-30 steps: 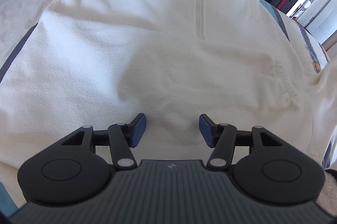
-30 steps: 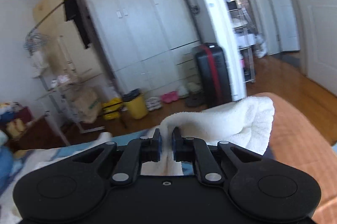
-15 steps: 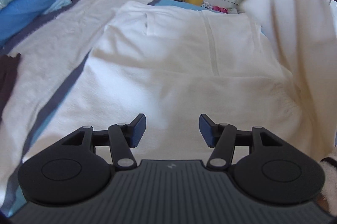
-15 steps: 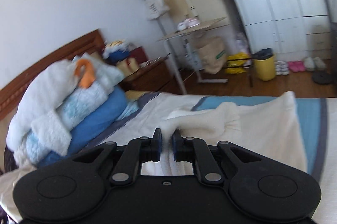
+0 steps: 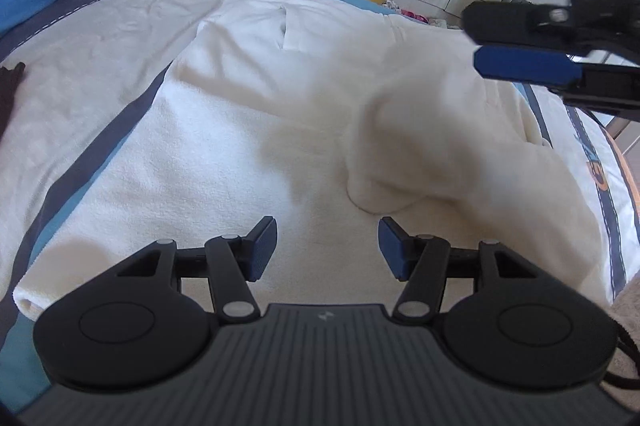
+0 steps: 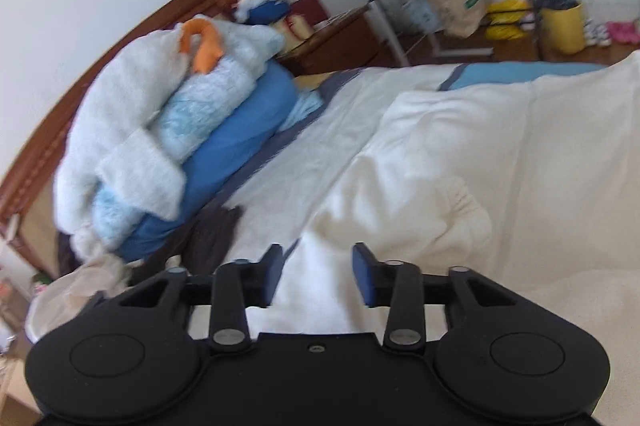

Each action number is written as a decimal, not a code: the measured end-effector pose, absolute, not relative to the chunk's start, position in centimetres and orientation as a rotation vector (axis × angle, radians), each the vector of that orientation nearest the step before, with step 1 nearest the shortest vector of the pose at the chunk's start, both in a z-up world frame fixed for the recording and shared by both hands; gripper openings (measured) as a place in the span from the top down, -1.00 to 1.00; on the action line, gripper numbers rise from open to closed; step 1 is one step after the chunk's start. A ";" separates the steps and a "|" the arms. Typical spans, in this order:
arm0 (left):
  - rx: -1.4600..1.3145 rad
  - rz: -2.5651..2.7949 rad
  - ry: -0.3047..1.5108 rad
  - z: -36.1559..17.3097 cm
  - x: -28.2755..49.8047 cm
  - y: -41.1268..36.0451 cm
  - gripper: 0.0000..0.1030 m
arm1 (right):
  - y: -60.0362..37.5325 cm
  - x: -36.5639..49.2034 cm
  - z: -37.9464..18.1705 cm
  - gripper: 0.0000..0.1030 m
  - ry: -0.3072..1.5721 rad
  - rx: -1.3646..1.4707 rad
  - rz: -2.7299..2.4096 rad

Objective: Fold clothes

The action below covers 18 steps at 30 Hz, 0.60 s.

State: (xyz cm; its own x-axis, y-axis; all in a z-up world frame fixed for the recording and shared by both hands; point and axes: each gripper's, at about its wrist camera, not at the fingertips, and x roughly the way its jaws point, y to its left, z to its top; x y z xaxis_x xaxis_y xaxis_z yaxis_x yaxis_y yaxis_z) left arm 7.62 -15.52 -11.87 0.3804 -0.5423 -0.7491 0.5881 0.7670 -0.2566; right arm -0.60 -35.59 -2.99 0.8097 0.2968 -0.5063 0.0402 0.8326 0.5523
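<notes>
Cream fleece garment (image 5: 248, 130) spread on the bed (image 5: 80, 74), sleeve (image 5: 420, 146) folded across it, left claw (image 5: 327, 246) apart above its hem, right claw (image 6: 318, 272) apart, empty

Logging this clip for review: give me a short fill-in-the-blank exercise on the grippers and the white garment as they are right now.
1. The jaws of the right gripper stand ____.
2. The white fleece garment lies spread on the ____.
3. The sleeve lies folded across the garment's ____.
4. The left gripper is open and holds ____.

Missing words: open; bed; body; nothing
</notes>
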 end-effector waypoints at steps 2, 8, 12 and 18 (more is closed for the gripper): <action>0.043 -0.723 0.940 -12.1 7.9 -15.5 -0.09 | -36.0 -1.1 -2.3 -0.09 0.615 0.556 0.121; -0.006 -0.703 0.935 -11.9 8.6 -15.2 -0.11 | -39.0 -2.5 0.5 -0.10 0.687 0.450 -0.059; -0.026 -0.690 0.925 -11.8 8.7 -15.3 -0.13 | -41.2 -2.6 0.3 -0.23 0.808 0.439 -0.080; 0.023 -0.702 0.898 -11.4 7.7 -16.2 -0.13 | -43.5 -2.8 -4.6 -0.24 0.940 0.703 -0.056</action>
State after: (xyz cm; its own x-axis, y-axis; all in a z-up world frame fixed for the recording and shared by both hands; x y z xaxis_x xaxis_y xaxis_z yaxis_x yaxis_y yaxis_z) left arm 7.74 -16.19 -11.37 0.4179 -0.5508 -0.7225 0.5689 0.7787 -0.2646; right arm -2.82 -43.47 -4.57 0.6051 0.2504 -0.7557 0.3378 0.7789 0.5285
